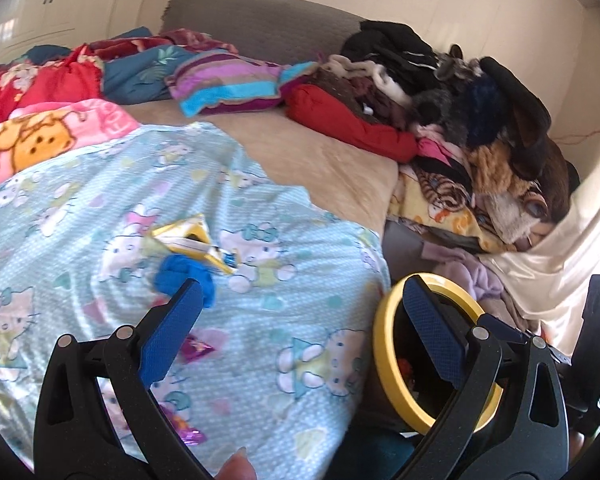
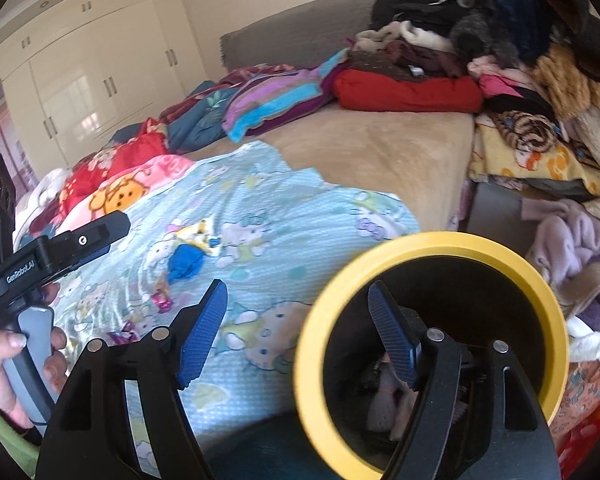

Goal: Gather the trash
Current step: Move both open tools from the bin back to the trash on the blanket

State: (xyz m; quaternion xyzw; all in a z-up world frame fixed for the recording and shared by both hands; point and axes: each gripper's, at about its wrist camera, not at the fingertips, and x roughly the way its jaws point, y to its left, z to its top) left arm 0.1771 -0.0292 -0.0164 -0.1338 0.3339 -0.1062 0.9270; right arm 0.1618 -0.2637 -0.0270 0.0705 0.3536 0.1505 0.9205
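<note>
A gold wrapper and a crumpled blue scrap lie together on the light-blue cartoon sheet. A pink foil wrapper and a purple one lie nearer. My left gripper stands open just short of the blue scrap, holding nothing. My right gripper is open too; its right finger shows over the mouth of a dark bin with a yellow rim at the bed's edge. Neither pad presses the rim.
A hand grips the left gripper's handle at the left of the right wrist view. Folded blankets and pillows line the far side of the bed. A tall heap of clothes stands on the right. White wardrobes stand behind.
</note>
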